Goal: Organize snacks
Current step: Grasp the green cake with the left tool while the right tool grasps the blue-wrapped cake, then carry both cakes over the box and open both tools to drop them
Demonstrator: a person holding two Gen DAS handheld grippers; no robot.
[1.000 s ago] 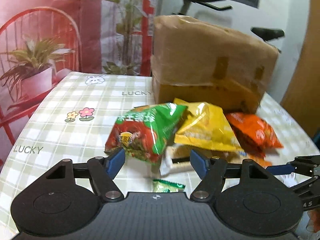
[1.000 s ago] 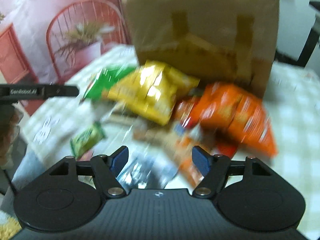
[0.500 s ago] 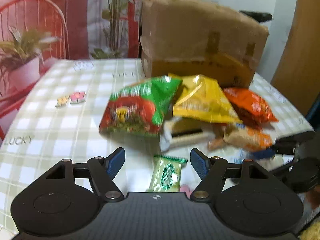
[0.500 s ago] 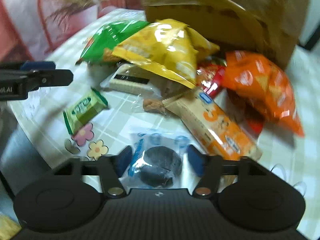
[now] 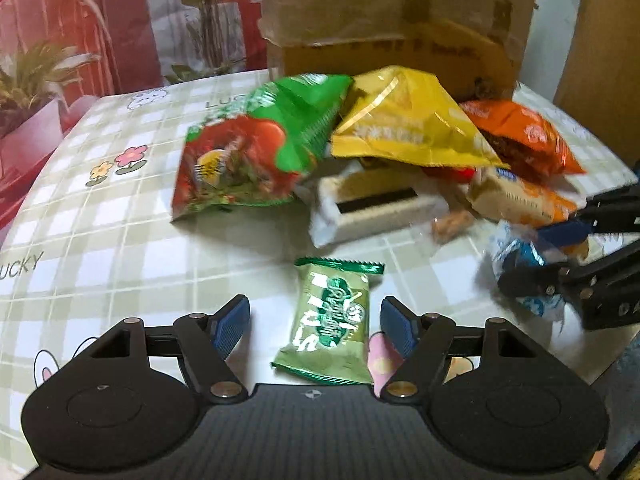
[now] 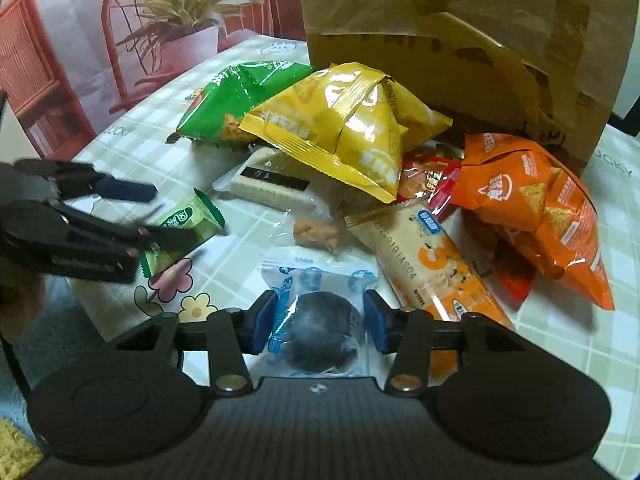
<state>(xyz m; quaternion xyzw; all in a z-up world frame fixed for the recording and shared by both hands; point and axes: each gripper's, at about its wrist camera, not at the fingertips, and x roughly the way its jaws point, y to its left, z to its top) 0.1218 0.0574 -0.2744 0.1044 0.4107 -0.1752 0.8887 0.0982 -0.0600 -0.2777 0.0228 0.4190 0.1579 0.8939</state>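
Both hands have dropped in on separate targets at the near edge of the snack pile, and each gripper now frames one small packet. The right gripper (image 6: 318, 322) has come down over the clear blue-printed packet with a dark round cake (image 6: 320, 336), which a moment ago lay just ahead of it; its jaws are closing, the blue pads sit right at the wrapper's two sides, and I cannot tell whether they already press on it. The left gripper (image 5: 316, 326) has lowered toward the small green packet (image 5: 330, 322), which earlier showed only as a sliver at the bottom of its view and now lies between the fingertips; those jaws stand wide, unchanged, with clear gaps on both sides, so nothing is held there. Both packets lie flat on the checked worktop (image 5: 120, 216), apart from the heap behind them: the green-and-red bag (image 5: 256, 148), yellow bag (image 5: 404, 120), orange bag (image 5: 520, 136), long orange biscuit pack (image 6: 432, 260) and white wafer pack (image 5: 376, 204), all in front of the cardboard box (image 6: 460, 32). The sorting looks barely begun, since the pile is undisturbed; the likely next step is to finish the right pinch and close the left.
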